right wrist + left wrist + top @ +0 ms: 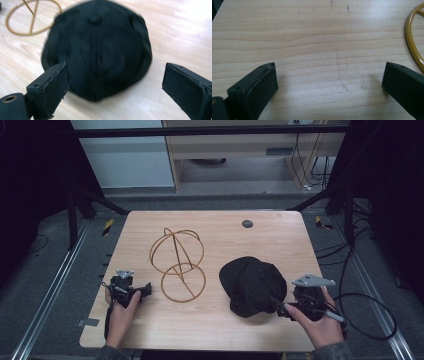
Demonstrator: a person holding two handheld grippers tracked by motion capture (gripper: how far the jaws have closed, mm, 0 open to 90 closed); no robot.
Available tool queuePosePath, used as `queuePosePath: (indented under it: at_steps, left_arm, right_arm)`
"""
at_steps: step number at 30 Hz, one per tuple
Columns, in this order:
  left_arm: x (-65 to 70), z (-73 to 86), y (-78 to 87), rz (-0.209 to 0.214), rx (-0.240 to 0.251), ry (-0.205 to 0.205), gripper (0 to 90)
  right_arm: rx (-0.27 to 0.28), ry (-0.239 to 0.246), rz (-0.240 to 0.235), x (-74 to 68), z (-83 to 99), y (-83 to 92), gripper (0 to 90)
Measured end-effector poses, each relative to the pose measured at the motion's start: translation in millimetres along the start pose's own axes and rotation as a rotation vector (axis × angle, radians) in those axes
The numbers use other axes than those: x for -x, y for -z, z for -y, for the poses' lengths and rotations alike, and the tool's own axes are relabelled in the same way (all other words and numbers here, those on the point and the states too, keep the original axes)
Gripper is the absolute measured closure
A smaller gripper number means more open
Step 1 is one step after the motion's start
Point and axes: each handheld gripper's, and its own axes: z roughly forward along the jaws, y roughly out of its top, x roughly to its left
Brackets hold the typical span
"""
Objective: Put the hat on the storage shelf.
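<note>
A wooden table [150, 320] carries a small dark round disc [247, 224] near its far edge. Cables [305, 165] hang by a shelf unit [235, 150] behind.

black cap [252, 284], golden-yellow wire stand [178, 264], pale wood-grain table [280, 240]

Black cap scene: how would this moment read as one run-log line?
right gripper: open, facing black cap | left gripper: open, over table | wire stand: untouched

Cap [252, 285] right of wire stand [177, 262]
</note>
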Motion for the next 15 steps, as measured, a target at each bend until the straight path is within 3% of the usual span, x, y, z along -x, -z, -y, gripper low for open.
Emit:
queuePosePath:
  at_steps: [2,3,5,7,15]
  left_arm:
    - [0.2,0.1,0.2,0.000,-0.001,-0.001,0.0]
    - [0.3,0.1,0.2,0.000,-0.001,-0.001,0.0]
    - [0.4,0.1,0.2,0.001,-0.001,0.000,0.0]
    - [0.4,0.1,0.2,0.001,-0.001,0.000,0.0]
    - [1.2,0.1,0.1,0.001,0.000,-0.002,0.0]
  right_arm:
    - [-0.009,0.023,-0.010,-4.6,-11.7,-4.9,7.2]
    - [-0.038,0.043,-0.022,-9.4,-21.3,-13.0,7.7]
    - [-0.055,0.052,-0.027,-10.3,-25.5,-17.8,8.2]
    - [-0.073,0.037,-0.032,-11.9,-36.8,-28.6,8.3]
    - [-0.094,0.042,-0.022,-15.5,-54.1,-40.3,7.0]
